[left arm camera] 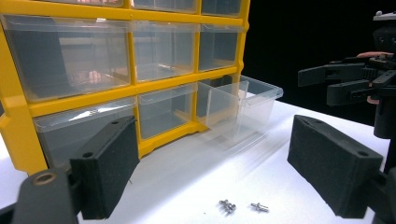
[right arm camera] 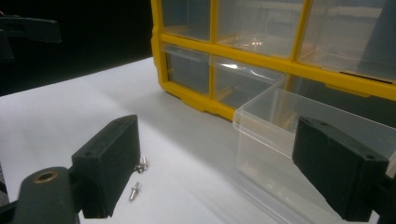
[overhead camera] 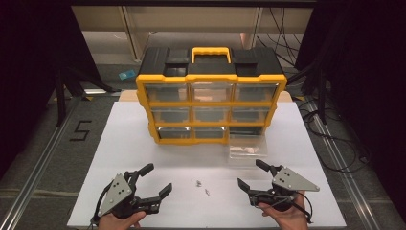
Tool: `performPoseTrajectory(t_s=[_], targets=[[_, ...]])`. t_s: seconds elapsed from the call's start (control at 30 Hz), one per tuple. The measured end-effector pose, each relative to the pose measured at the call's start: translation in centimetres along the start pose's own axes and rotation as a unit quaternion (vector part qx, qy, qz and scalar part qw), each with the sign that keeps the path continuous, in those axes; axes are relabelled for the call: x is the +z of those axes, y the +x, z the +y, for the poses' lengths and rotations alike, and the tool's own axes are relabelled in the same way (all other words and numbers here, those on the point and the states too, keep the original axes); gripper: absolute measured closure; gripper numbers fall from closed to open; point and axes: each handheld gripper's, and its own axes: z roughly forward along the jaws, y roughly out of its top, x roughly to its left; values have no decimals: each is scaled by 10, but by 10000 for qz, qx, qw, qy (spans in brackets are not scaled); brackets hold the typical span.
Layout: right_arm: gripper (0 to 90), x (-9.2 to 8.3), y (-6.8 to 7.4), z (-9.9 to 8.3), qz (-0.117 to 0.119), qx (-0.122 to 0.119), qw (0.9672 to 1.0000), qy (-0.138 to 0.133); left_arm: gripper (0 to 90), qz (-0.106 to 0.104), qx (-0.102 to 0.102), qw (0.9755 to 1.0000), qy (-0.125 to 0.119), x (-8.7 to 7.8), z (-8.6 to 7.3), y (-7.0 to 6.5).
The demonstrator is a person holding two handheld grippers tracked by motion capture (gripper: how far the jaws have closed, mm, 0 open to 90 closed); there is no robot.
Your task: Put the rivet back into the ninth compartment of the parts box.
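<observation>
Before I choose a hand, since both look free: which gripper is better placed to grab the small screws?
Roughly even. The screws lie between both open grippers; the right gripper also sits nearer the pulled-out drawer.

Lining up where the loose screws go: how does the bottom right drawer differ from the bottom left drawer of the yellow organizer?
The bottom right drawer is pulled out onto the white table; the bottom left drawer sits pushed into the organizer. The right drawer's open top shows, with something pale lying inside; the left drawer shows just its front face. Both are clear plastic drawers of the bottom row.
</observation>
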Motion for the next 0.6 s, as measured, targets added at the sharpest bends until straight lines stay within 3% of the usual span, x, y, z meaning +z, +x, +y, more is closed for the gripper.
performPoseTrajectory(t_s=[0.27,0.43,0.47,0.5,0.6], targets=[[158,1,0,1,-32,-144,9998,-109,160,-1,5,10000,-3,0,0,0],[158,1,1,1,109,-126,9999,15,160,7,-11,10000,-5,0,0,0],[158,2,1,1,-37,-215,9997,-80,160,9,-10,10000,-2,0,0,0],[159,3,3,1,62,-114,9999,-23,160,10,-12,10000,-2,0,0,0],[159,3,3,2,27,-200,9998,52,160,11,-21,10000,-14,0,0,0]])
